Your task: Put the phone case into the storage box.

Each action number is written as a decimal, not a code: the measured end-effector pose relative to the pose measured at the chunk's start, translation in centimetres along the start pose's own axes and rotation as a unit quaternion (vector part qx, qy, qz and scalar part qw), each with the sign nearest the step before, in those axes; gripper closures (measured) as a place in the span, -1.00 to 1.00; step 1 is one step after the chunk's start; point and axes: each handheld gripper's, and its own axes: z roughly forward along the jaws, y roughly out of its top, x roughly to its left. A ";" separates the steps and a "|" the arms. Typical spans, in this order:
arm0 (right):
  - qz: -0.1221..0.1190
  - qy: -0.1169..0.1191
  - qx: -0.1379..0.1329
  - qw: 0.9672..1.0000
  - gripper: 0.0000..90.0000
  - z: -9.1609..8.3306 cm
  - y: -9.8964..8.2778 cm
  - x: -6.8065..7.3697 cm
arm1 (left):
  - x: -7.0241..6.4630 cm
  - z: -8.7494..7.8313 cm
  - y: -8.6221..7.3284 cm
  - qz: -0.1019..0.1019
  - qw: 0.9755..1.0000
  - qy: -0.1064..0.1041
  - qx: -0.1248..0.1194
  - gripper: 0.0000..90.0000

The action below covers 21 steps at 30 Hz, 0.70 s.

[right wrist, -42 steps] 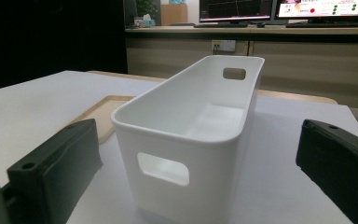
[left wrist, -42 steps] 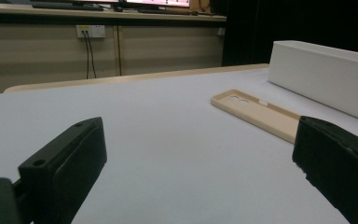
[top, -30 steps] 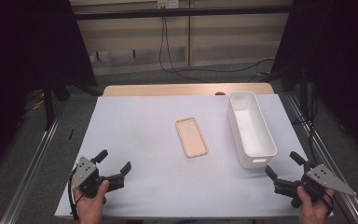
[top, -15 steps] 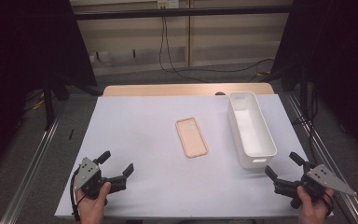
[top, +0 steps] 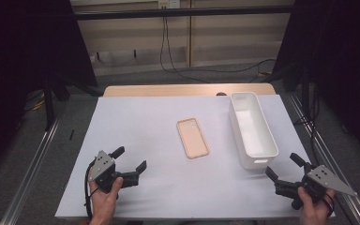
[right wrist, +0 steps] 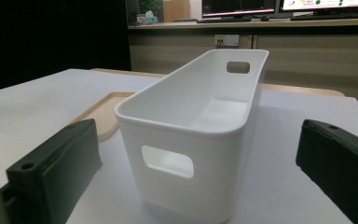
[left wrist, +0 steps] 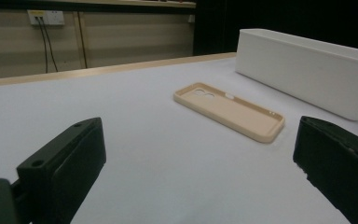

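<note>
1 beige phone case [top: 192, 138] lies open side up, it seems, mid-table on the white sheet [top: 145, 117], just left of 1 empty white bin [top: 252, 129] with handle slots. 2 grippers wait near the front edge: the left gripper [top: 130, 159] and the right gripper [top: 283, 166], jaws apart, holding nothing. Bare sheet lies between them and the case.

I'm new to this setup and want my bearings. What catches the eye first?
A beige rubbery phone case lies flat, hollow side up, mid-table. Right of it, apart, stands an empty long white plastic bin with handle slots. Near the front edge, the left gripper and right gripper hover open.
</note>
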 end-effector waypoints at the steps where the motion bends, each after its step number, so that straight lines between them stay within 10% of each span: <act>1: -0.001 0.000 0.000 1.000 -1.00 0.0 0.0 0.0 | 0.0 0.2 0.1 -0.001 1.000 0.000 -0.004 -0.95; 21: -0.006 0.001 0.002 1.000 -1.00 0.1 0.0 0.1 | -1.7 4.8 2.4 0.032 0.998 -0.047 -0.005 -0.91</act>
